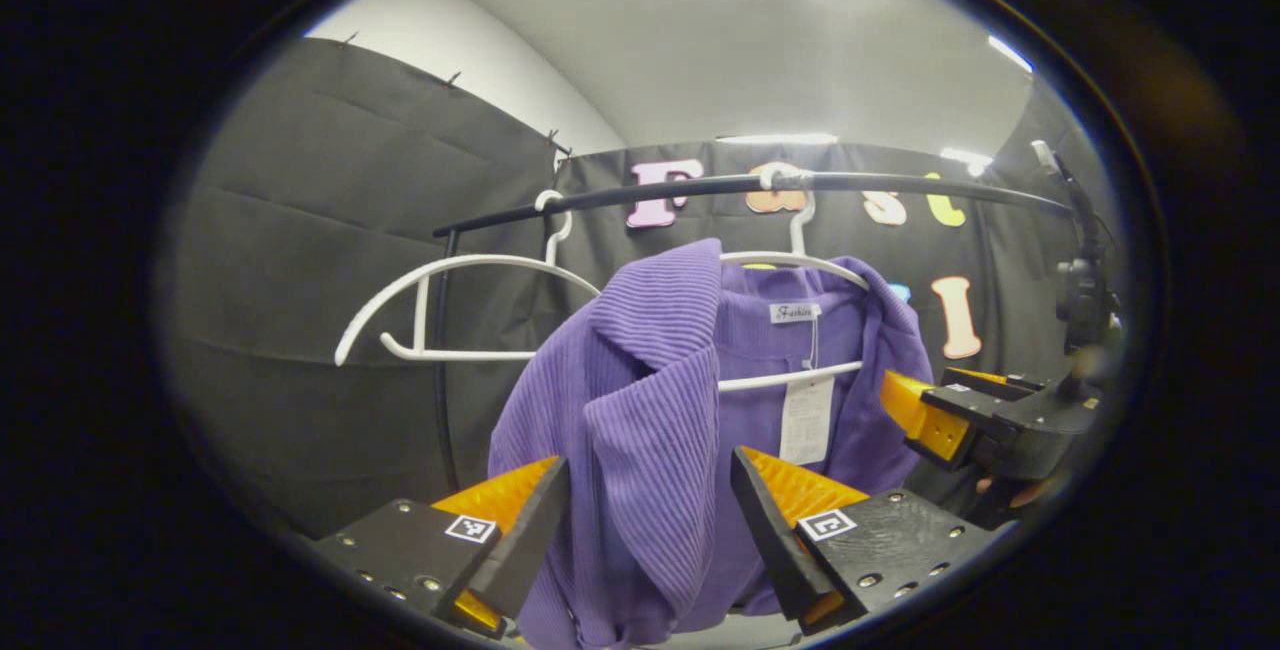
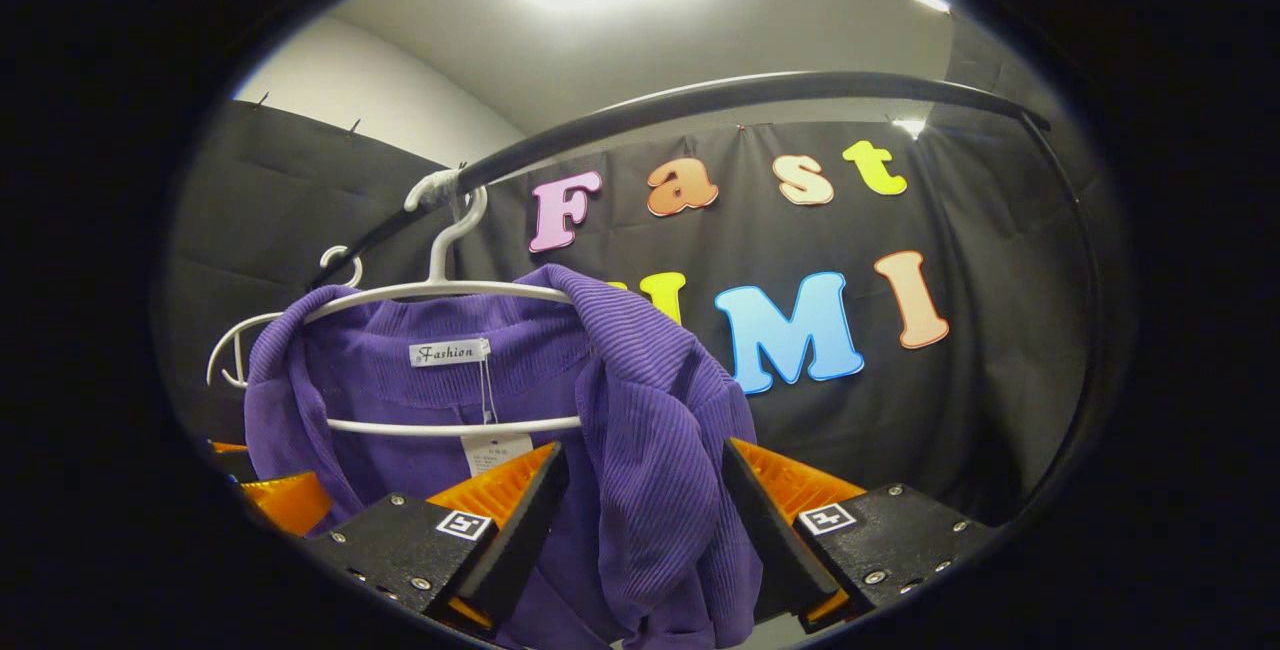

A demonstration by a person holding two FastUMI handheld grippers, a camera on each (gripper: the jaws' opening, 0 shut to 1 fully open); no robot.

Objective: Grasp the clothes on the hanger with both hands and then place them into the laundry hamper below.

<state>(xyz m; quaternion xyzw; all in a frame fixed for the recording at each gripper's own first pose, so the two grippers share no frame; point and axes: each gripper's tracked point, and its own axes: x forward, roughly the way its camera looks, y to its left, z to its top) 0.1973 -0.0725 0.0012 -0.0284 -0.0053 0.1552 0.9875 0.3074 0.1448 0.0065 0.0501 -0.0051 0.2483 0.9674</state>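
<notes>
A purple ribbed garment (image 1: 690, 380) hangs on a white hanger (image 1: 800, 260) from a black rail (image 1: 700, 188). My left gripper (image 1: 648, 460) is open, its fingers straddling one front panel of the garment. In the left gripper view the right gripper (image 1: 960, 420) sits at the garment's far side. In the right gripper view the same garment (image 2: 640, 400) hangs from the hanger (image 2: 440, 290), and my right gripper (image 2: 643, 448) is open around the draped shoulder and front fold. The left gripper (image 2: 270, 500) shows at the lower left behind the cloth.
A second white hanger (image 1: 450, 270), bare, hangs on the rail to the left of the garment and shows again behind it (image 2: 235, 340). The rail (image 2: 700, 95) curves down to a post on the right. A paper tag (image 1: 805, 420) dangles inside the collar.
</notes>
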